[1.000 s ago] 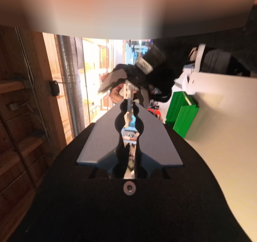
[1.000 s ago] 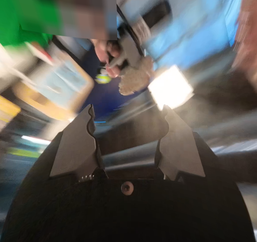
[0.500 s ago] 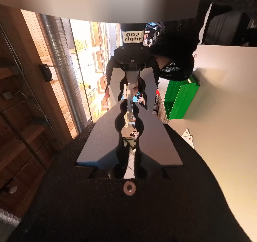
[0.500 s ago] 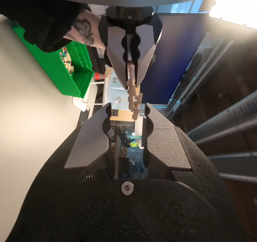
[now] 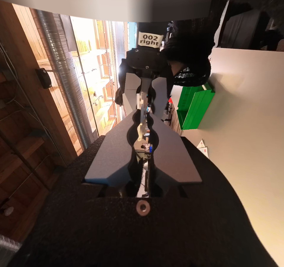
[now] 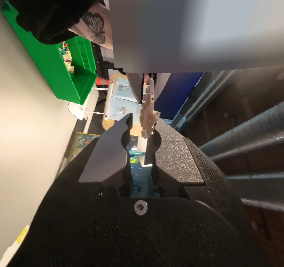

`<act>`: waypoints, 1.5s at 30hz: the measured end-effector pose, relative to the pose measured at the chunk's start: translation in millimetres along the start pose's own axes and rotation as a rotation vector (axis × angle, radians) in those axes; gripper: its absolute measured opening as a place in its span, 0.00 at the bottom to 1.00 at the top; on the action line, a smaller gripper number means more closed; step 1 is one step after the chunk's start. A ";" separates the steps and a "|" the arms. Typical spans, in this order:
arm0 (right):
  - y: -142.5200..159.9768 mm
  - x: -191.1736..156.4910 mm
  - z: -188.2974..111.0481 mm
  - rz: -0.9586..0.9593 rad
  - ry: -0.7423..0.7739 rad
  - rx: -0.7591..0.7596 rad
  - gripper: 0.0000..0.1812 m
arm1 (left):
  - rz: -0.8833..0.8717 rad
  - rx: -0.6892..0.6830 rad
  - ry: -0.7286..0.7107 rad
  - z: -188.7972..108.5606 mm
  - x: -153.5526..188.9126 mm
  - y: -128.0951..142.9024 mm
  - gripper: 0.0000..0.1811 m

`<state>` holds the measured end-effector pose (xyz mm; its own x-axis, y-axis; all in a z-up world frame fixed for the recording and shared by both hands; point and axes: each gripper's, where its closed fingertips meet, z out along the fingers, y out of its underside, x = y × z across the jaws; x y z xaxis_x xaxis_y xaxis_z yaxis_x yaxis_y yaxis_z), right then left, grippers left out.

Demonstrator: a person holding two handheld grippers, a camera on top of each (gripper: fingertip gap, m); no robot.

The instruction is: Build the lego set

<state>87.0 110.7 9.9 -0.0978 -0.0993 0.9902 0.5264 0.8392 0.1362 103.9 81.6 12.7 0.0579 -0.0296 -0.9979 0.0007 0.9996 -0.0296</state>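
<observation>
- Left tool (image 5: 143, 117) is clamped on your tan lego piece (image 5: 142, 118), held above the worktop (image 5: 245, 121).
- Right tool (image 6: 142, 120), partly open, straddles its far end, gripping nothing.
- Handover step, seemingly: next, close the right tool squarely.

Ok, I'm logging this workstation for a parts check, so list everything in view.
lego assembly: one, tan, clamped in the left tongs, far end between the fingers of the right tongs
green bin: one, on the table
loose bricks: small heap, mixed colours, inside the bin
papers: a few, white and red, on the table
table: one, white
sleeve: one, black, behind the right tongs
left tongs: grey fingers, shut on the assembly
right tongs: grey fingers, open
</observation>
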 end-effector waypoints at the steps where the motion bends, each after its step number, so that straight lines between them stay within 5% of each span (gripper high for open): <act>1: 0.4 1.3 0.0 -0.014 0.015 0.004 0.09 | -0.002 0.001 -0.002 0.0 0.0 0.5 0.03; 23: 9.6 -8.0 3.2 -0.111 0.009 0.005 0.04 | -0.060 -0.004 0.020 5.4 15.3 11.6 0.03; 28: 32.4 -25.3 16.6 0.335 -0.187 -0.039 0.04 | -0.351 -0.020 -0.035 5.4 14.8 41.7 0.03; 34: 67.4 -51.6 30.2 0.780 -0.424 -0.118 0.04 | -0.954 0.019 -0.046 11.9 22.9 87.1 0.03; 38: 82.0 -62.6 35.3 0.847 -0.499 -0.169 0.04 | -1.228 0.091 -0.039 12.9 29.5 104.3 0.03; 45: 96.2 -63.7 39.7 0.700 -0.465 -0.250 0.04 | -1.253 0.117 -0.119 12.4 32.1 112.7 0.03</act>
<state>110.3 219.0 -41.3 0.0111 0.6685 0.7437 0.7591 0.4784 -0.4414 118.2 193.3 -21.9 0.0432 -0.9597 -0.2776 0.2075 0.2804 -0.9372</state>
